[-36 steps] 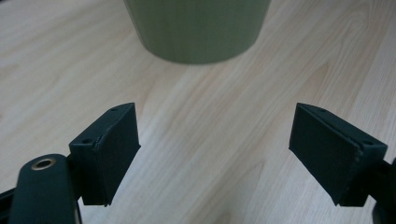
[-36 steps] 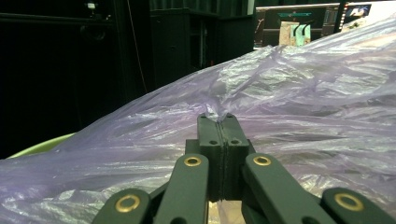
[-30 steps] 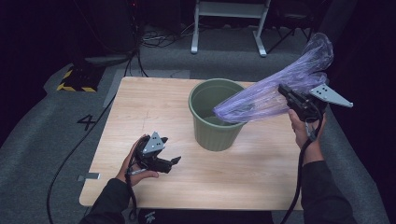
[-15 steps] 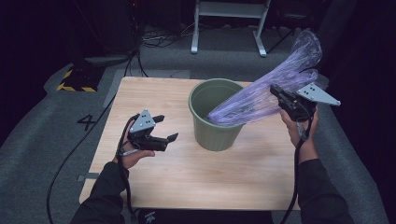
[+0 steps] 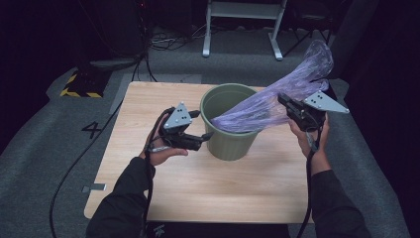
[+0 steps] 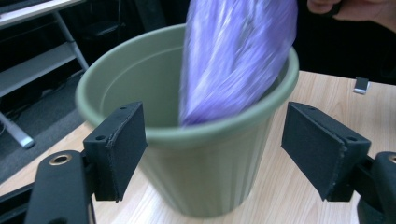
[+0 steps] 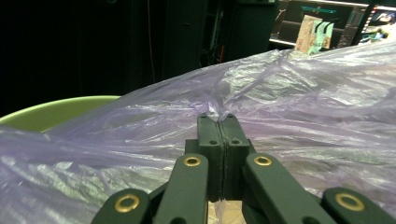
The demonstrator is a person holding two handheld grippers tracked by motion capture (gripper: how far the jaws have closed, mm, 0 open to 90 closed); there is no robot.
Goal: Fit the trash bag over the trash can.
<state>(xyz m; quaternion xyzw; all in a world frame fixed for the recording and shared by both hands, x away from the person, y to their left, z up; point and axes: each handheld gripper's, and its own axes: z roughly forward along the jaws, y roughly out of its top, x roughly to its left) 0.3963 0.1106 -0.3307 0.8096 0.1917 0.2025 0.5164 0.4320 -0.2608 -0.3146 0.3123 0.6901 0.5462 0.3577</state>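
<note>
**Bag lining under way: one end in bin, rim not yet fitted**

Green bin upright near centre of wooden table. Purple plastic bag strung out from bin mouth toward 2 o'clock in the high view, lower end inside the bin, upper end billowing well above the table.

Right gripper at 3 o'clock of the bin, jaws fully closed with a pinch of bag film between the pads, confirmed in the right gripper view. Bag held taut and slanted, not draped.

Left gripper at 9 o'clock of the bin, just beside its wall. Jaws wide apart, closing somewhat within the last moment, nothing between the pads but air; bin wall and rim framed between them in the left gripper view. No contact with bag or bin discernible.

Step judged: feeding the bag into the bin, opening of the bag still ungripped by the free gripper.

Next move calls for: left gripper up to the near rim, a clean pinch on loose film there, then spreading toward 9 o'clock while right gripper keeps hold. Risk judged: light bin tipping or sliding under sideways pull.
</note>
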